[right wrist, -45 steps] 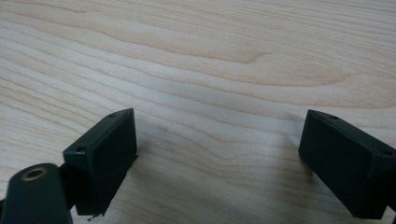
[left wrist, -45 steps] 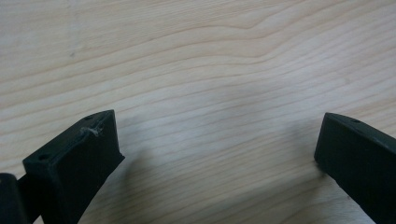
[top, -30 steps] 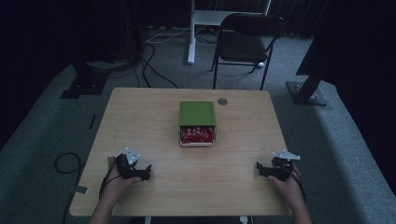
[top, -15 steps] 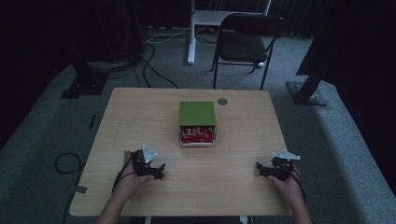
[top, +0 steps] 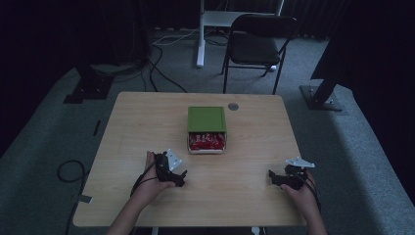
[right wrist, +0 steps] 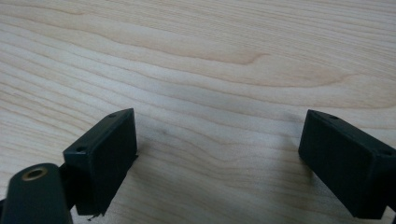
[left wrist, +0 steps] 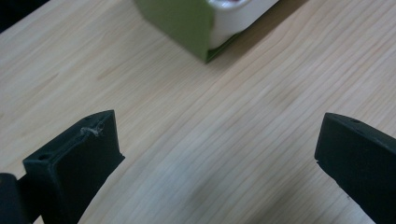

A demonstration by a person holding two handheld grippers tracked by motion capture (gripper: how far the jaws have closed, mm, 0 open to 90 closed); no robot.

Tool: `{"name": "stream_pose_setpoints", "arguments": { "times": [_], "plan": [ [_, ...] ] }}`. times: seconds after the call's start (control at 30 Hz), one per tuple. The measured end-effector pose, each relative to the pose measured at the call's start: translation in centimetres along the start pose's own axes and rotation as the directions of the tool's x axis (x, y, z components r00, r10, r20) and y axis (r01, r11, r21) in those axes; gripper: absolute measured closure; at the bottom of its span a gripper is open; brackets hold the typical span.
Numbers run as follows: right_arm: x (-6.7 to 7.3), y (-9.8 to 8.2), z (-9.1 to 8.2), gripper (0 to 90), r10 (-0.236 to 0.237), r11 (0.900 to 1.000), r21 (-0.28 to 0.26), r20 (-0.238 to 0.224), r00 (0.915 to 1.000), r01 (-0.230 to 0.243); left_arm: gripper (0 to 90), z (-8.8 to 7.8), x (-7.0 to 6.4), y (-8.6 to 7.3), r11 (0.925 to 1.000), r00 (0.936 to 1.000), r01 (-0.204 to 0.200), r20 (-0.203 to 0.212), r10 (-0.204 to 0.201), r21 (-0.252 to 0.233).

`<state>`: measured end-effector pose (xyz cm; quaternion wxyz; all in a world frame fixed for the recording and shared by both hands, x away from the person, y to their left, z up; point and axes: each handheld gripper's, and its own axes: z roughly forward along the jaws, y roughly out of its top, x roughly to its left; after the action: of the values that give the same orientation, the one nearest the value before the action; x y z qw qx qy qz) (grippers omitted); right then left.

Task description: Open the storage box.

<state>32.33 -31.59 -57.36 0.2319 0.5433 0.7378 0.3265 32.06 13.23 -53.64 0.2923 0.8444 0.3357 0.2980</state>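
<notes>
Matt pale wood-grain table [top: 147,122]; smooth green box [top: 206,119]; matt black plastic jaws

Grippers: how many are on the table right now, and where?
2. The left gripper is near the table's front left, jaws open toward the green box; the right gripper sits at the front right, open.

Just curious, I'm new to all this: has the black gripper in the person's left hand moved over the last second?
Yes. The left gripper has moved right and forward, toward the green box.
</notes>
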Motion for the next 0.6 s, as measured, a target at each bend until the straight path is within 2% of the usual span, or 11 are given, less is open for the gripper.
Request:
{"name": "stream_pose_setpoints", "arguments": {
  "times": [0.13, 0.2, 0.3, 0.43, 0.6],
  "plan": [
    [0.0, 0.0, 0.0, 10.8, 0.0, 1.0, 0.0, 0.0, 1.0, 0.0, 0.7, 0.3, -0.5, 0.6, 0.9995, 0.9995, -0.028, 0.011, 0.028, -0.013],
    [0.0, 0.0, 0.0, 10.8, 0.001, 1.0, 0.0, 0.0, 1.0, -0.001, 0.7, 0.5, -0.9, 1.0, 0.9978, 0.9978, -0.065, 0.013, 0.065, -0.013],
    [0.0, 0.0, 0.0, 10.8, 0.001, 1.0, 0.0, 0.0, 1.0, -0.001, 0.7, 0.7, -1.4, 1.6, 0.9949, 0.9951, -0.098, 0.007, 0.098, -0.023],
    [0.0, 0.0, 0.0, 10.8, 0.001, 1.0, 0.0, 0.0, 1.0, -0.001, 0.7, 0.9, -1.9, 2.4, 0.9913, 0.9922, -0.124, 0.007, 0.125, -0.043],
    [0.0, 0.0, 0.0, 10.8, 0.001, 1.0, 0.0, 0.0, 1.0, -0.001, 0.7, 1.0, -2.4, 3.3, 0.9828, 0.9843, -0.176, 0.002, 0.177, -0.056]
  ]
}}
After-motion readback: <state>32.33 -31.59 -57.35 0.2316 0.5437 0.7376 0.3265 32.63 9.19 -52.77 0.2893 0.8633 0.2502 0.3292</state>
